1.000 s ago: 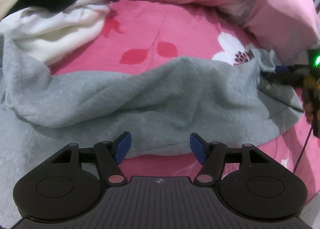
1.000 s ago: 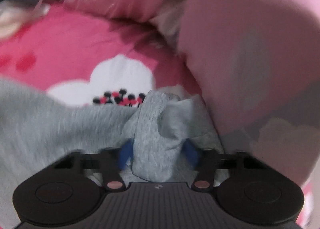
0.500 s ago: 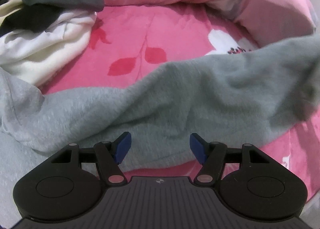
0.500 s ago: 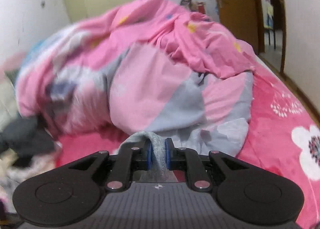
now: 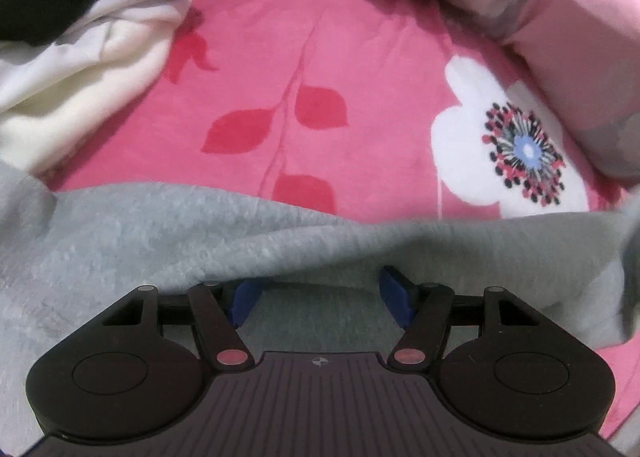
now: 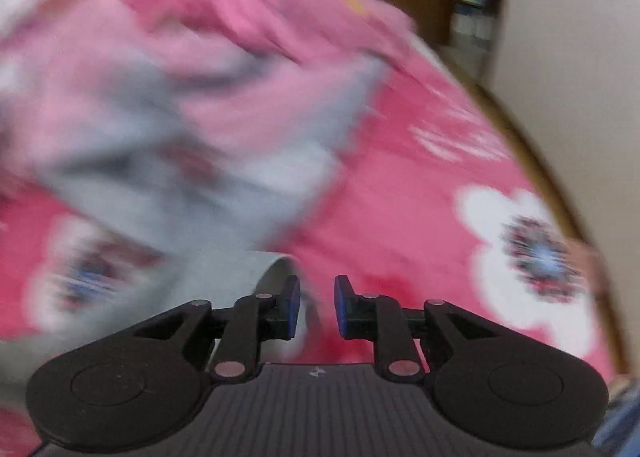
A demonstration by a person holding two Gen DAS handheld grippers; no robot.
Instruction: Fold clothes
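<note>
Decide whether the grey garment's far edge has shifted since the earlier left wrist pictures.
Yes. The grey garment now lies lower in view, below the white flower on the bedsheet, which it partly covered before.

sheet (image 5: 360,57): we see pink, red leaves, white flowers
garment (image 5: 160,241): we see plain grey
pads (image 5: 394,293): blue

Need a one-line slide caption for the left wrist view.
Open left gripper poised over the grey garment on a pink floral bedsheet.
</note>
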